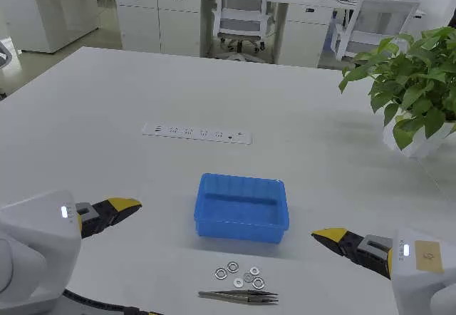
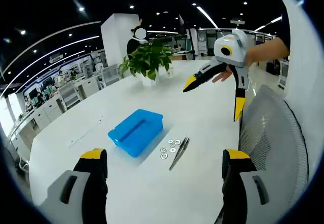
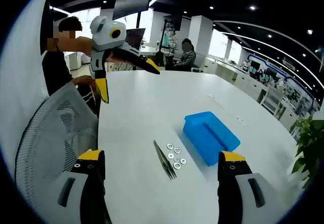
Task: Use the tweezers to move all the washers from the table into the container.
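Note:
A blue container (image 1: 239,230) stands on the white table, a little in front of me. Several metal washers (image 1: 241,275) lie loose just before it, and the tweezers (image 1: 239,296) lie flat at their near side. My left gripper (image 1: 121,208) hovers low to the left of the container, my right gripper (image 1: 331,238) low to its right. Both are off the tweezers. In the left gripper view the left gripper (image 2: 164,157) is open on nothing, above the washers (image 2: 170,148) and tweezers (image 2: 178,153). The right gripper (image 3: 161,156) is open too, with the tweezers (image 3: 163,159) ahead.
A white power strip (image 1: 196,132) is set into the table beyond the container. A potted plant (image 1: 417,87) stands at the table's right edge. A mesh chair back (image 2: 268,133) is close behind the grippers. Desks and chairs (image 1: 242,16) fill the background.

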